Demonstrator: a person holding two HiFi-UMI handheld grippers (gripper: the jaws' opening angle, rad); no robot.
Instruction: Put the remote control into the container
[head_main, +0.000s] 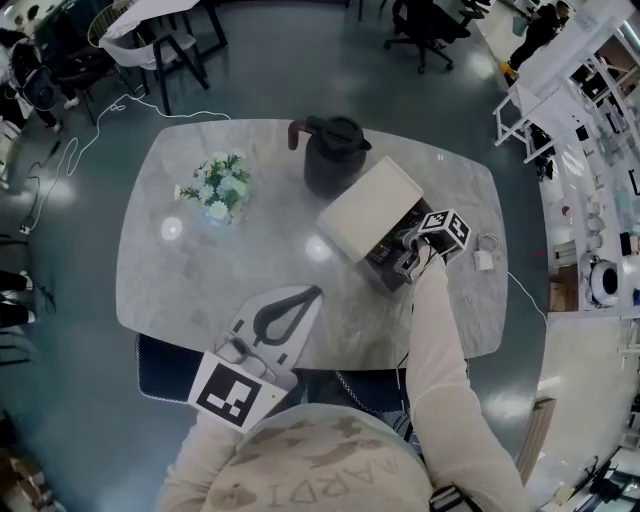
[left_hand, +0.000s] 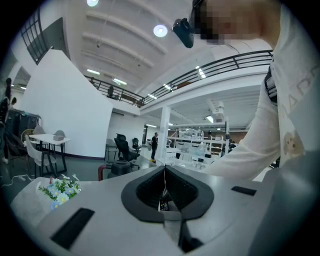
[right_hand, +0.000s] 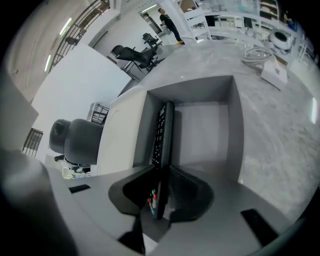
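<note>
Your left gripper (head_main: 305, 298) is closest to you, at 6 o'clock by the near edge of the table (head_main: 180, 270). Its jaws are pressed together with nothing between them, and it has no part in this step.

The work is at 3 o'clock from the table's middle. There your right gripper (head_main: 405, 262) is clamped on the near end of the remote control (right_hand: 161, 135). It holds the remote edge-on, with the coloured buttons just inside the jaws. The container (head_main: 372, 208) seems to lie with its open mouth toward you, and the remote's far end already reaches into that mouth, close along the white-walled side. Whether it touches the wall or the inner floor cannot be told.

By my reading this is the insertion step, nearly done. The remote is partly inside but not yet let go.

The next move calls for a short push along the remote's own length, deeper toward the back wall. Settle it onto the inner surface before you spread the jaws. Then draw the gripper straight back out, so the jaw tips don't drag the remote with them or nudge the container.

The kettle (head_main: 335, 155) at 12 o'clock stands just beside the container, so don't shove that way. The flowers (head_main: 220, 188) at 10 o'clock and the charger (head_main: 484, 258) at the 3 o'clock edge are well clear.
</note>
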